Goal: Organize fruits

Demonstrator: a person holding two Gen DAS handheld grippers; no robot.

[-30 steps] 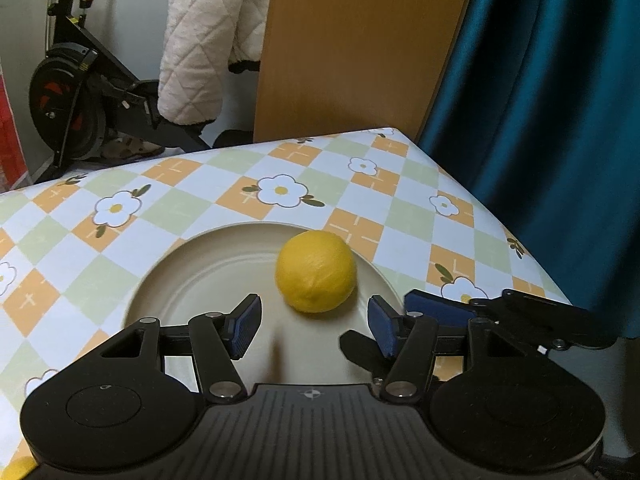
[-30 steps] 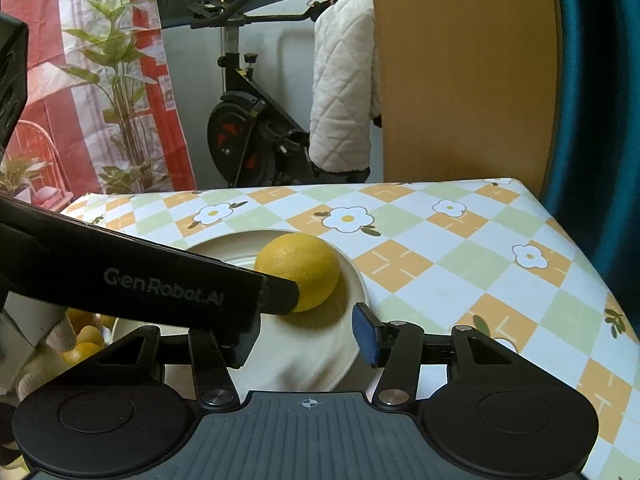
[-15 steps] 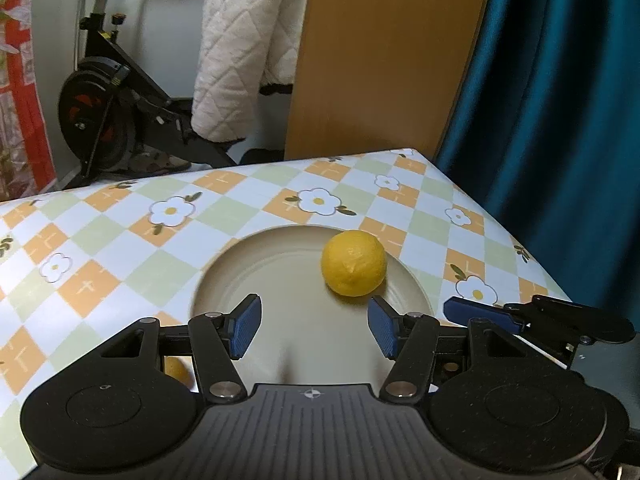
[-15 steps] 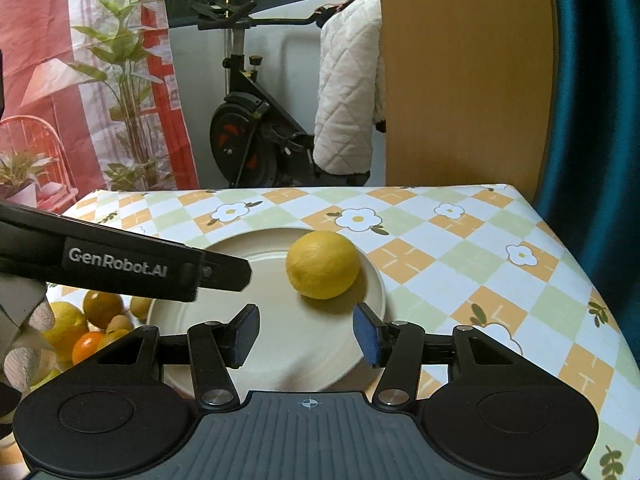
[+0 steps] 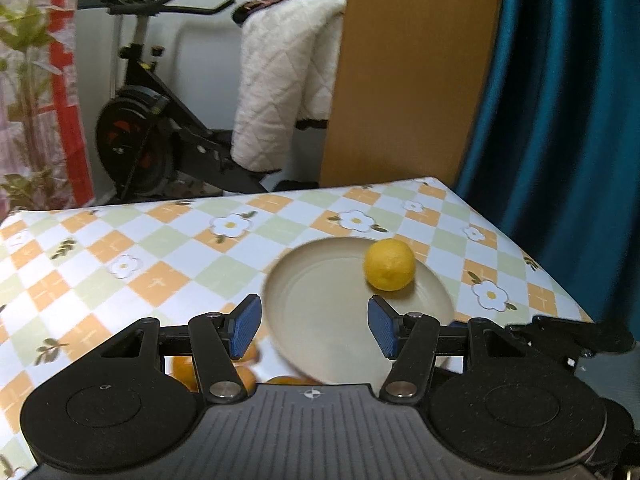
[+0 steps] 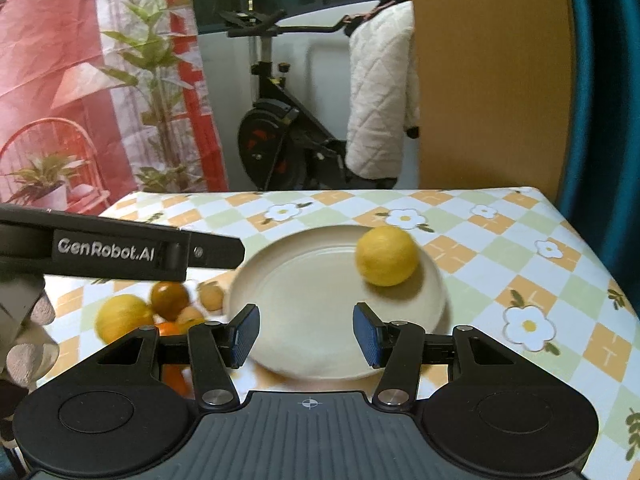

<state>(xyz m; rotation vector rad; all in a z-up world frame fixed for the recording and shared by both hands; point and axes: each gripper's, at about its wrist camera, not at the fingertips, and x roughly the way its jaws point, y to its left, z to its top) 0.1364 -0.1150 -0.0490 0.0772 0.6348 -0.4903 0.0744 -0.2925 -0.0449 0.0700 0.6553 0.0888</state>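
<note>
A round, dimpled yellow lemon (image 6: 387, 256) is sitting on the far right part of a smooth, cream-coloured round plate (image 6: 304, 300), close to its rim. To the left of the plate, a loose cluster of small fruits (image 6: 160, 308) is lying on the table: a yellow one, a darker brownish-orange one and a few orange ones, partly blurred and partly hidden behind the tongs. The right tongs (image 6: 306, 334) are hovering over the near edge of the plate with their 2 blue ribbed pads spread wide, gripping nothing. The left tongs (image 5: 315, 330) are likewise gaping wide and carrying nothing, hanging above the plate's near left side. In the right view a black bar of the left tool is reaching in from the left, with white lettering reading "GenRobot.AI". The table (image 6: 520, 280) is wearing a glossy cloth of orange, green and white diamonds with white daisies. Behind it are standing a black exercise bike (image 6: 276, 136) draped with a white quilted jacket (image 6: 380, 92), a plain wooden panel (image 5: 412, 72), a teal curtain (image 5: 560, 100) and a red-and-white hanging printed with leafy plants (image 6: 100, 80).
</note>
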